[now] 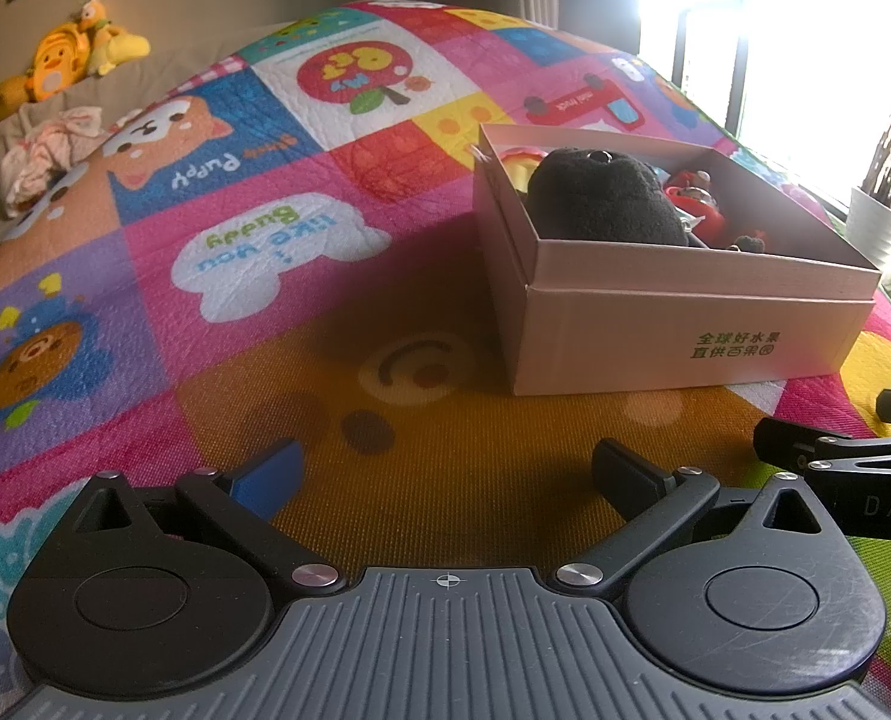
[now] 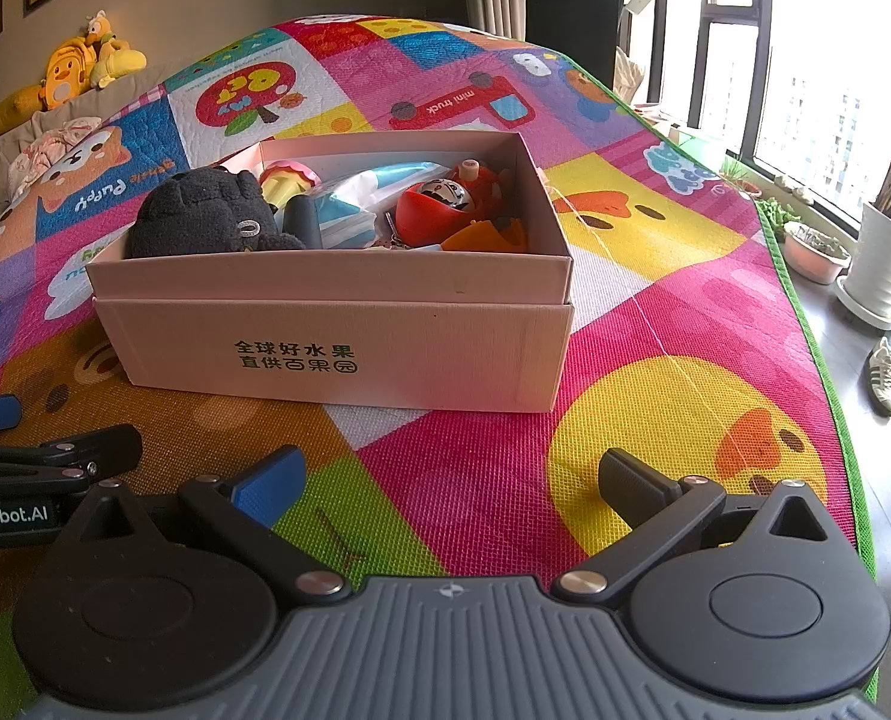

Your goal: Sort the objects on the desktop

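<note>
A pale cardboard box point(image 2: 337, 354) with green print stands on the colourful play mat, also in the left wrist view as the box point(image 1: 685, 336) ahead to the right. It holds a black plush toy point(image 2: 205, 219), a red round doll point(image 2: 439, 213), a plastic bag point(image 2: 355, 198) and a pink-topped mushroom toy point(image 2: 286, 177). The black plush toy point(image 1: 601, 198) fills the box's left side in the left wrist view. My right gripper point(image 2: 448, 480) is open over the mat, short of the box. My left gripper point(image 1: 445, 474) is open too, to the left of the box, with nothing between its fingers.
Yellow plush toys point(image 2: 79, 69) and crumpled cloth point(image 2: 55, 147) lie on the sofa at far left. Beyond the mat's green right edge point(image 2: 817, 324) are plant pots point(image 2: 883, 264), shoes point(image 2: 889, 369) and windows. The other gripper's body point(image 1: 853, 474) shows at the right edge of the left wrist view.
</note>
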